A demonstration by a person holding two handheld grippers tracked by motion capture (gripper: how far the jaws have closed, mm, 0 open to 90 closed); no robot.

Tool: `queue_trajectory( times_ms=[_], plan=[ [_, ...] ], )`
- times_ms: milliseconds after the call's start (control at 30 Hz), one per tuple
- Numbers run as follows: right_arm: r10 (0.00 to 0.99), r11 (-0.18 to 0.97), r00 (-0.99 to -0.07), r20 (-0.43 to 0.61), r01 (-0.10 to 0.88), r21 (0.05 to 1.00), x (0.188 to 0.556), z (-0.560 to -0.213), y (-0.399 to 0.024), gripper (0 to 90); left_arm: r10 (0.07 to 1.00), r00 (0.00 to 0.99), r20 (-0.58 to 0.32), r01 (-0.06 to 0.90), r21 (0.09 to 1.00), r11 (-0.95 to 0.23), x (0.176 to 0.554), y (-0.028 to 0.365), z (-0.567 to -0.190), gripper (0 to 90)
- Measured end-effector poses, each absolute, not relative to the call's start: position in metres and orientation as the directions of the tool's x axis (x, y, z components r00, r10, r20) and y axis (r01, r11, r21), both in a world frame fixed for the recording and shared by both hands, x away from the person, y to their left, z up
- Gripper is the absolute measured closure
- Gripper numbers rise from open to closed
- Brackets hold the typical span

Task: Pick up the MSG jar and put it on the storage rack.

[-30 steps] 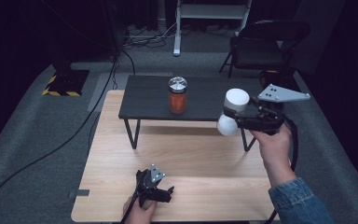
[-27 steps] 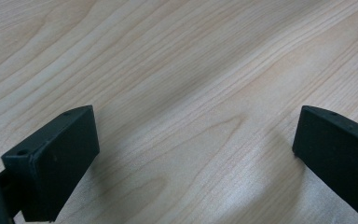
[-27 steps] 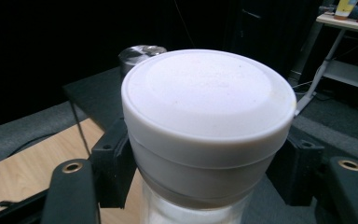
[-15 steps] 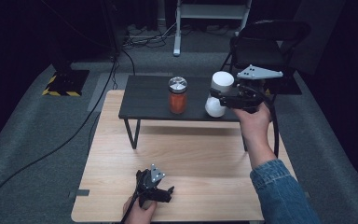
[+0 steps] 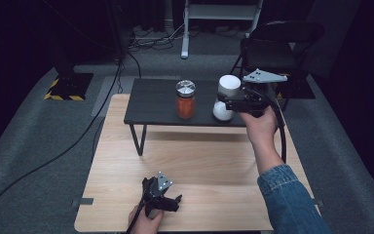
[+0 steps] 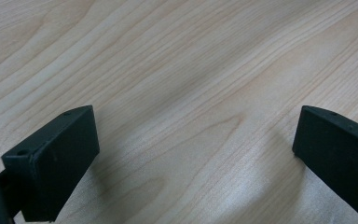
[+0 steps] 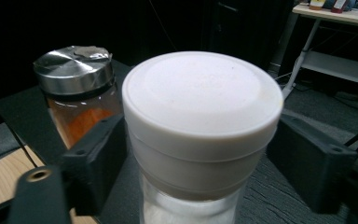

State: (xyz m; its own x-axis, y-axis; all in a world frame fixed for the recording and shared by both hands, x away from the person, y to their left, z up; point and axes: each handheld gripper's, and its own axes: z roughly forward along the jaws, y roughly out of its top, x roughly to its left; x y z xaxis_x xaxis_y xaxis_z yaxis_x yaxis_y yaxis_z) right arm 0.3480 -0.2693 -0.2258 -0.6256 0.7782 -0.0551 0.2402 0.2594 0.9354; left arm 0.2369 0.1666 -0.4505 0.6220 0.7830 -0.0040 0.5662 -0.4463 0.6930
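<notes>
Right gripper (image 5: 225, 103): jaws just opened, now slack either side of the white-capped jar (image 5: 226, 97).
Jar: upright on the black shelf (image 5: 156, 100), right of the orange jar (image 5: 185, 99).
Left gripper (image 5: 168, 202): wide, empty, low on the counter (image 5: 209, 170), far from both jars.
Long axis: vertical.

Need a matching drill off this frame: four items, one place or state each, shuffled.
Items:
1. white-capped jar
2. orange jar
3. left gripper
4. chair

Places or states:
A. open, low over the wooden table
B. on the floor behind the black shelf
C. between the right gripper jaws
D. on the shelf, steel lid, untouched

Pairs: 1-C, 2-D, 3-A, 4-B
</notes>
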Motion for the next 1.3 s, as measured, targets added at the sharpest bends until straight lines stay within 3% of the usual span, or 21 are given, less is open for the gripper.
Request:
queue_trajectory(
  times_ms=[133,667,933,1300],
  plan=[
    [0.778,0.256,-0.626,-0.050,0.243,0.936,0.340,-0.225,-0.277,11.2,0.783,0.622,-0.004,0.566,0.693,-0.446,0.237,0.167,-0.450,0.1],
    [0.767,0.250,-0.640,-0.039,0.242,0.937,0.282,-0.256,-0.328,7.9,0.782,0.623,-0.001,0.564,0.693,-0.448,0.237,0.167,-0.451,0.1],
    [0.779,0.228,-0.627,-0.019,0.256,0.940,0.256,-0.311,-0.340,5.9,0.782,0.623,-0.002,0.565,0.693,-0.448,0.237,0.167,-0.451,0.1],
    [0.805,0.266,-0.593,0.015,0.384,0.884,0.240,-0.382,-0.336,2.2,0.780,0.626,-0.004,0.563,0.694,-0.449,0.237,0.168,-0.451,0.1]
  ],
)
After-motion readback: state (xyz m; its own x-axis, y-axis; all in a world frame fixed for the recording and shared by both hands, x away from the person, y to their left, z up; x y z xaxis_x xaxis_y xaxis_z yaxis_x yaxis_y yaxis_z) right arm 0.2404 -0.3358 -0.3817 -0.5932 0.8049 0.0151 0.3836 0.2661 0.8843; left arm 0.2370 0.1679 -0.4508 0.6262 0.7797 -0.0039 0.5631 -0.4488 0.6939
